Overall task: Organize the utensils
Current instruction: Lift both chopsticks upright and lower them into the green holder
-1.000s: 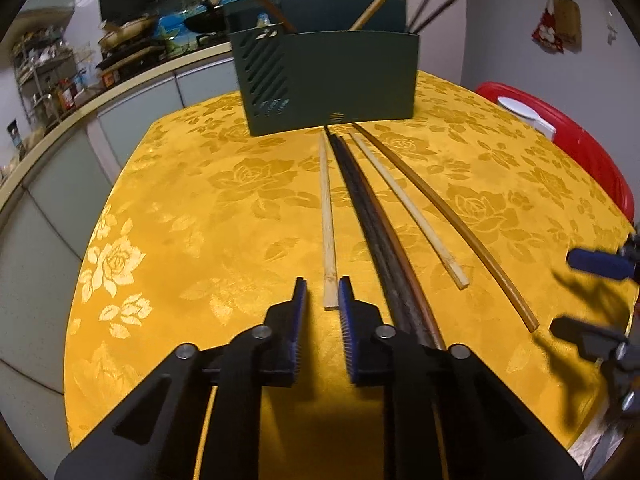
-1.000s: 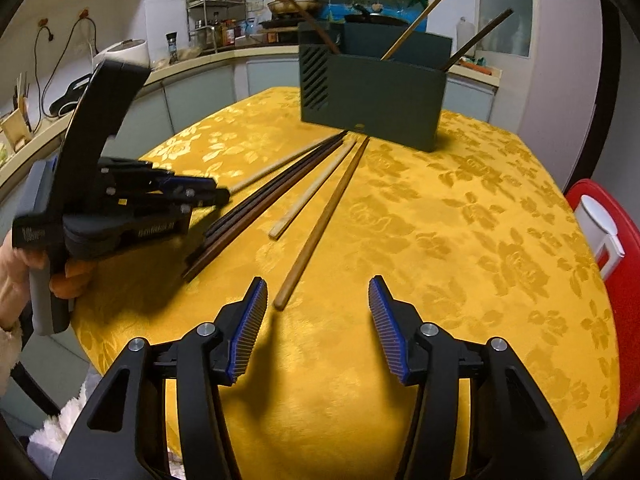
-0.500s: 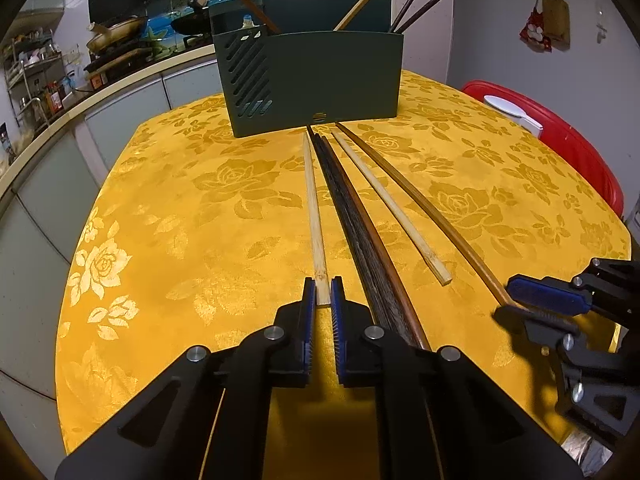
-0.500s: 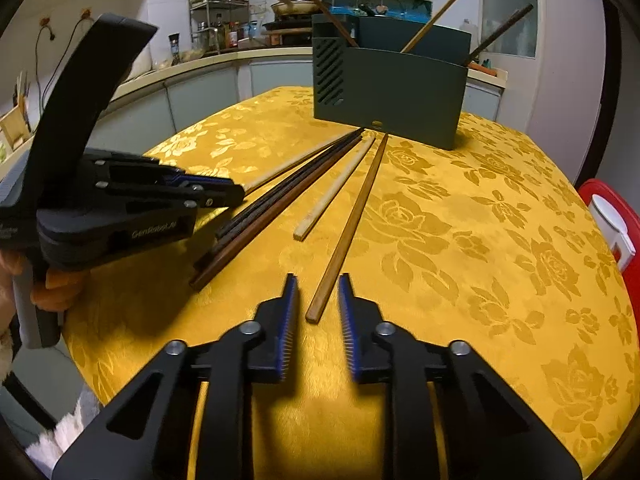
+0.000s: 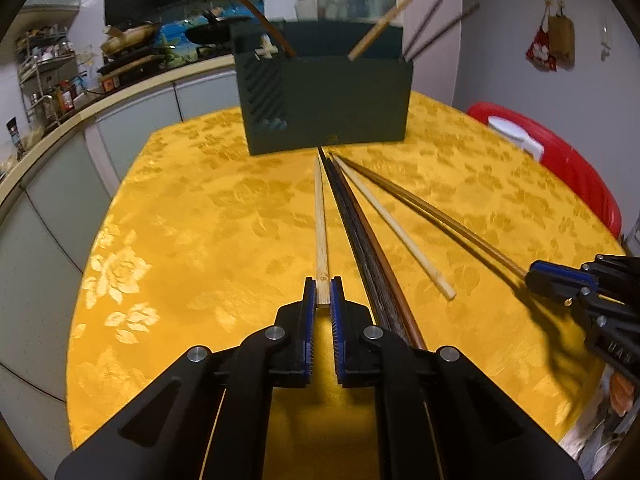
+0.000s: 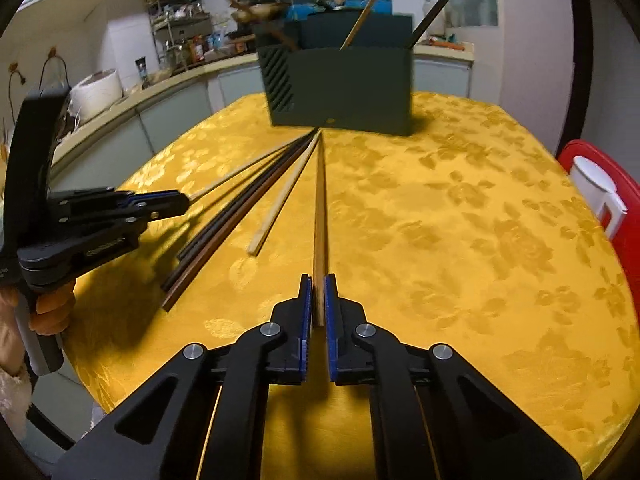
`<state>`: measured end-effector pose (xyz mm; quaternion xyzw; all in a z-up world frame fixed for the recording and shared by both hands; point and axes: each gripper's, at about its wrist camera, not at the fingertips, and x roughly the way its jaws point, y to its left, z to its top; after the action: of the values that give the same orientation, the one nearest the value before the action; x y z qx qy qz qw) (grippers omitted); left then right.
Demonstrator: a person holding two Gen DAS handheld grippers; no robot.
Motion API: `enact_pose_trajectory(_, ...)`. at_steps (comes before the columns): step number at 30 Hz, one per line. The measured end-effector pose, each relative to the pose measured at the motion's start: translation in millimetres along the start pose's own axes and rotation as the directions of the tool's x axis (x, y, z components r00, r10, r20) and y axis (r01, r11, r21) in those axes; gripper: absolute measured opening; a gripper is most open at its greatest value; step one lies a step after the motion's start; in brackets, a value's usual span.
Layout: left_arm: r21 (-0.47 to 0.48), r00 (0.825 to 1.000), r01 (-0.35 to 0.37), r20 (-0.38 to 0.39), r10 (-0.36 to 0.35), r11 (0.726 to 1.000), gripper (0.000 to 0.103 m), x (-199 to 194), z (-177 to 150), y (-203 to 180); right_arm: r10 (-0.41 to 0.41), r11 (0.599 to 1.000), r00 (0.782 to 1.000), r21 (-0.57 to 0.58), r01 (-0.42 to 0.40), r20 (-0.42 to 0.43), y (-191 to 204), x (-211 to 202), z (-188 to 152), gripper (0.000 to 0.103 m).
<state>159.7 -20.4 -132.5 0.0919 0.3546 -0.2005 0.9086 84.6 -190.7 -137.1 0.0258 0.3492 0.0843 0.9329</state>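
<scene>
My left hand-held gripper (image 5: 323,294) pinches the near end of a pale chopstick (image 5: 321,224). My right hand-held gripper (image 6: 319,300) pinches a brown chopstick (image 6: 319,216). Both sticks point at the green holder (image 5: 328,108) on the yellow surface (image 5: 192,216). 3 more chopsticks lie between them.

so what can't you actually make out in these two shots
- Inside of the green holder: both views, front wall hides where the upright chopsticks sit.
- Dark chopsticks, near ends: left wrist view, behind the left claw.
- Counter clutter: too small and blurred.
- Person: only a hand at the right wrist view's left edge.
</scene>
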Motion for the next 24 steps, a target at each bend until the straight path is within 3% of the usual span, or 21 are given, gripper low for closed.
enact_pose_trajectory(8, -0.039, 0.994, -0.039, 0.104, 0.043, 0.998, 0.007, -39, 23, 10, 0.020, 1.000, 0.993, 0.003, -0.020, 0.120, -13, -49, 30, 0.007)
enact_pose_trajectory(15, -0.006, 0.979, -0.057, 0.194, 0.057, 0.998, 0.007, -80, 56, 7, 0.067, 0.998, 0.970, 0.007, -0.070, 0.233, -28, -88, 73, 0.007)
enact_pose_trajectory(24, -0.004, 0.968, -0.056, 0.243, 0.055, 0.998, 0.007, -101, 97, 6, 0.106, 0.994, 0.942, -0.001, -0.112, 0.319, -31, -111, 110, 0.007)
